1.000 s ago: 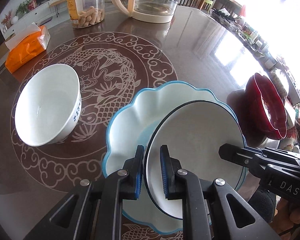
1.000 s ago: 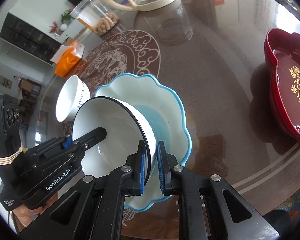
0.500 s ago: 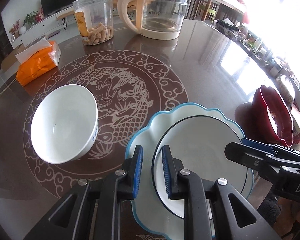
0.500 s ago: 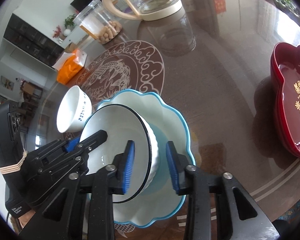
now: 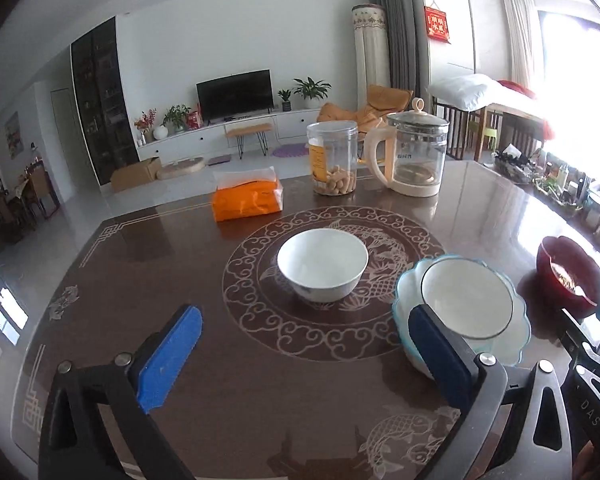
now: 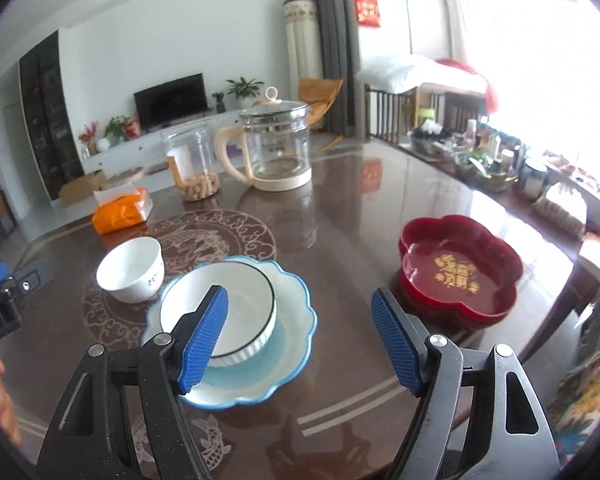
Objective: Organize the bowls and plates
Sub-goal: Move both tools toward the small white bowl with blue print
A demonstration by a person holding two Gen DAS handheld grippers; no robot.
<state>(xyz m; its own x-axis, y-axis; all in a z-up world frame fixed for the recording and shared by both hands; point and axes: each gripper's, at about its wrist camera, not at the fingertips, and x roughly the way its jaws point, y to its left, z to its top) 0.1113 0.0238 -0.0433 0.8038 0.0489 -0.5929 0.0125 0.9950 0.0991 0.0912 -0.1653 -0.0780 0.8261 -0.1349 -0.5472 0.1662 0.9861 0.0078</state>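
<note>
On glossy brown dragon-patterned table (image 6: 340,216): black-rimmed bowl (image 6: 236,300) inside blue scalloped plate (image 6: 292,332), white bowl (image 5: 322,264) beside — right view alone shows red dish's (image 6: 460,272) gold lettering. Left gripper (image 5: 304,360), right gripper (image 6: 300,336) — jaws opening, empty.

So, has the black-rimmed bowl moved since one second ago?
Yes. It was tilted, gripped at its rim by both grippers; now the black-rimmed bowl sits level inside the blue-edged plate, and both grippers stand clear, jaws opening.
</note>
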